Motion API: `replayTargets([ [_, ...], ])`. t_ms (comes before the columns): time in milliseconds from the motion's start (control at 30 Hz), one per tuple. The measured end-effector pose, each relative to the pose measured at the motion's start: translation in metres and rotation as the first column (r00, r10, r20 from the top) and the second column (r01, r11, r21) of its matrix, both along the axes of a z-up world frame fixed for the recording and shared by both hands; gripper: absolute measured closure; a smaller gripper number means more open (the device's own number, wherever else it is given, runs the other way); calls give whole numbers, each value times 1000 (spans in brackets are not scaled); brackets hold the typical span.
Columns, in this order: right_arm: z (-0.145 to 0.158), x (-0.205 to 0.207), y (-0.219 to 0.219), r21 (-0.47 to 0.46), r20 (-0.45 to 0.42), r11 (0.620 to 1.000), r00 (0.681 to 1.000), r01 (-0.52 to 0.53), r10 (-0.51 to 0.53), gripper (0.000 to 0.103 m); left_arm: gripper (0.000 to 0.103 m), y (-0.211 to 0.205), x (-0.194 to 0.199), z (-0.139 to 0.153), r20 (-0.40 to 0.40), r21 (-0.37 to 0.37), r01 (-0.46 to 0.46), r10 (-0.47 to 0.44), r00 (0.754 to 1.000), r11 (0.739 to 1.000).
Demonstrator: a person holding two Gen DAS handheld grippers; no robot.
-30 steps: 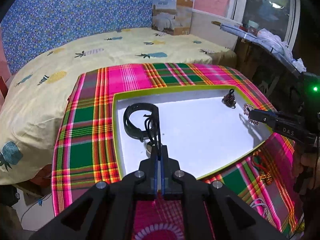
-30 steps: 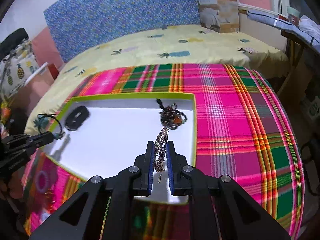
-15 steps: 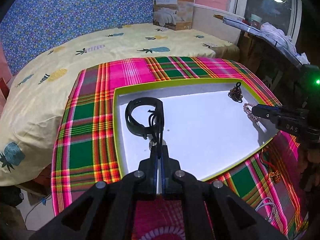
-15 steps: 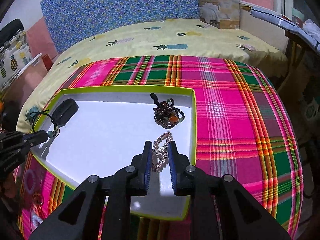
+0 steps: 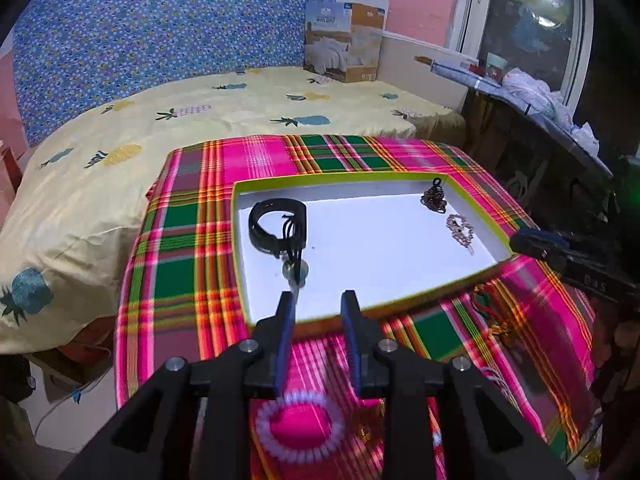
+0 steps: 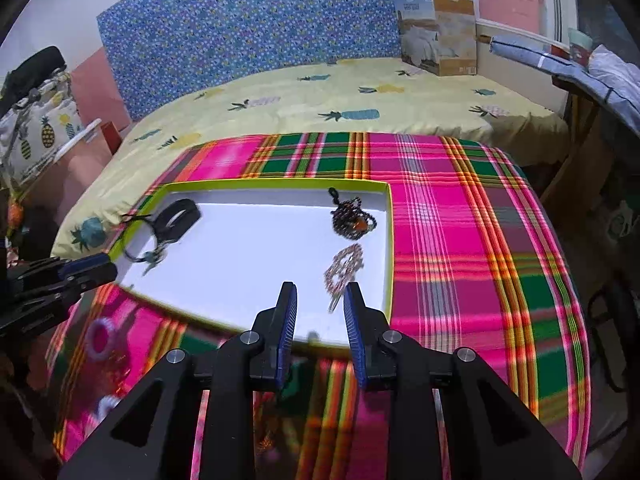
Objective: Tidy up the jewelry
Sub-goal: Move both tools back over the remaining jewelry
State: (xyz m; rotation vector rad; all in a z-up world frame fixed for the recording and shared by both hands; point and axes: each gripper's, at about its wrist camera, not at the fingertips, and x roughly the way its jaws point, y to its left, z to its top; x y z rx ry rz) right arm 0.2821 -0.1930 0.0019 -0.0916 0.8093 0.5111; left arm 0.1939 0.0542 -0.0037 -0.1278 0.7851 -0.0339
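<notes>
A white tray with a lime rim [image 5: 400,178] [image 6: 280,183] lies on the plaid cloth. In it are a black band [image 5: 276,222] [image 6: 178,216], a black cord necklace with a pendant [image 5: 295,256] [image 6: 146,252], a dark bead bracelet [image 5: 435,200] [image 6: 352,222] and a pinkish bead chain [image 5: 460,228] [image 6: 344,268]. My left gripper [image 5: 318,304] is open and empty, just before the tray's near rim, with the cord necklace right ahead. My right gripper [image 6: 320,300] is open and empty over the tray's near edge, the bead chain just ahead.
On the cloth outside the tray lie a white bead bracelet [image 5: 300,428] [image 6: 100,338], a red-and-gold cord piece [image 5: 494,316] and more loose jewelry at the near right. A bed with a pineapple sheet [image 5: 200,120] lies behind, with a box [image 5: 344,40] on it.
Both grippers have opened and pulled back. The left let go of the cord necklace, the right let go of the bead chain; both pieces now lie in the tray.
</notes>
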Motion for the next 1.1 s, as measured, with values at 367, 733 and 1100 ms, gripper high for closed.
replayTargets([
  [367, 11, -76, -16, 42, 21, 999, 1000, -9, 8, 78, 71, -4, -65, 6, 36, -19, -53, 53, 998, 998],
  [733, 7, -130, -18, 66, 11, 997, 999, -32, 32, 78, 71, -15, -112, 3, 48, -26, -37, 38, 998, 999],
  [1100, 0, -138, -20, 77, -1, 997, 999, -32, 32, 78, 71, -29, -116, -4, 31, -40, 3, -2, 1000, 999],
])
